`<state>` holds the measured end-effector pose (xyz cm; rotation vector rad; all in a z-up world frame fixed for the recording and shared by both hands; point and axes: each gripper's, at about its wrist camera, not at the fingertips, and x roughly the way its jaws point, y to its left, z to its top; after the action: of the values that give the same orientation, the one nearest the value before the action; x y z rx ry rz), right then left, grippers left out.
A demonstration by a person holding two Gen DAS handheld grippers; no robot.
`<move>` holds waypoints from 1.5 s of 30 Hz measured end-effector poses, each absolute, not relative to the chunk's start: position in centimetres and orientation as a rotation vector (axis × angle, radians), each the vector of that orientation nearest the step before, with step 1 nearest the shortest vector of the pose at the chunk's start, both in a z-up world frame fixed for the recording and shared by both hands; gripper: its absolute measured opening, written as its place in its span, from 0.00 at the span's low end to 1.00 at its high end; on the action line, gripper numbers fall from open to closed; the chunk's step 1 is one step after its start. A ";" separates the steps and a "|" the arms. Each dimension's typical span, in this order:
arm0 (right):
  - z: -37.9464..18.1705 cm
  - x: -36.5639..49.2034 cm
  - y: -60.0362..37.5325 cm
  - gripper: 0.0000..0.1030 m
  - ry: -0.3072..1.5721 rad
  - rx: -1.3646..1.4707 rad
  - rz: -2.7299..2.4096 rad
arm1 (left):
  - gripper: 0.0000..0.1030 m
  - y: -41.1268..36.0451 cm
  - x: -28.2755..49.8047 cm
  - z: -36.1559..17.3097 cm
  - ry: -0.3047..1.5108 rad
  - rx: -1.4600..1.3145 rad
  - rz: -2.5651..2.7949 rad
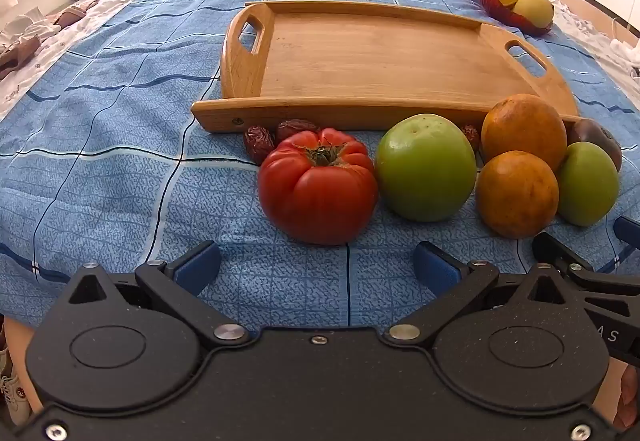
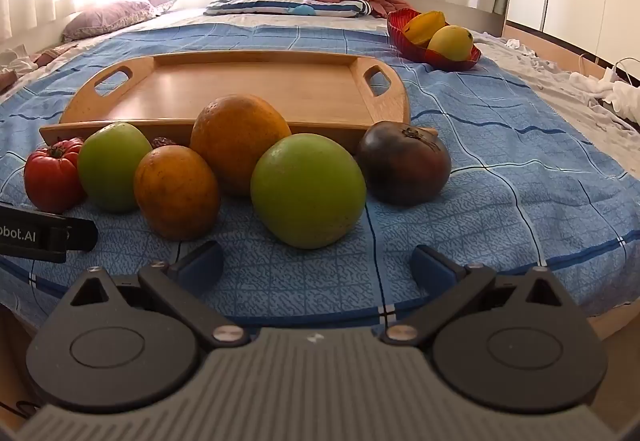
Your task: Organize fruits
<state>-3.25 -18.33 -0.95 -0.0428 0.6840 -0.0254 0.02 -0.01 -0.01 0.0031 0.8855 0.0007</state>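
Blue-tipped left tongs (image 1: 316, 265) and right tongs (image 2: 316, 265) are both spread wide, pinching nothing. White letters "obot.AI" show on the left one. Just past them, the fruits (image 2: 307, 189) sit on the blue bed cover (image 2: 520, 201), touching the wooden tray (image 2: 256, 89).

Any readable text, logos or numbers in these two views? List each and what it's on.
"obot.AI": white print on the black body of the left tongs, at the left edge of the right wrist view; its start is cut off by the frame.
"AS": pale letters on the black body of the right tongs, at the right edge of the left wrist view; the rest is out of frame.
Nothing else is readable.
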 end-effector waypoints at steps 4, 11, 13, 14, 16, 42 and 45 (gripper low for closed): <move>-1.0 -3.2 -18.3 1.00 0.682 -0.047 -0.023 | 1.00 0.0 0.0 0.0 0.883 -0.001 -0.001; -1.2 -3.4 -18.3 1.00 0.679 -0.049 -0.025 | 1.00 0.0 0.0 0.0 0.883 -0.001 -0.001; -1.3 -3.5 -18.4 1.00 0.678 -0.047 -0.024 | 1.00 0.0 0.0 0.0 0.883 0.000 0.000; -1.0 -3.4 -18.3 1.00 0.681 -0.050 -0.025 | 1.00 0.0 0.0 0.0 0.882 0.000 0.000; -1.0 -3.4 -18.2 1.00 0.682 -0.053 -0.025 | 1.00 0.0 0.0 0.0 0.882 0.000 0.000; -1.0 -3.4 -18.1 1.00 0.683 -0.057 -0.027 | 1.00 0.0 0.0 0.0 0.883 0.002 0.001; -1.0 -3.4 -18.1 1.00 0.683 -0.057 -0.027 | 1.00 0.0 0.0 0.0 0.883 0.003 0.001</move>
<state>-3.35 -18.13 -1.02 -0.0568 0.6833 -0.0269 0.01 0.00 -0.01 0.0026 0.8827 0.0009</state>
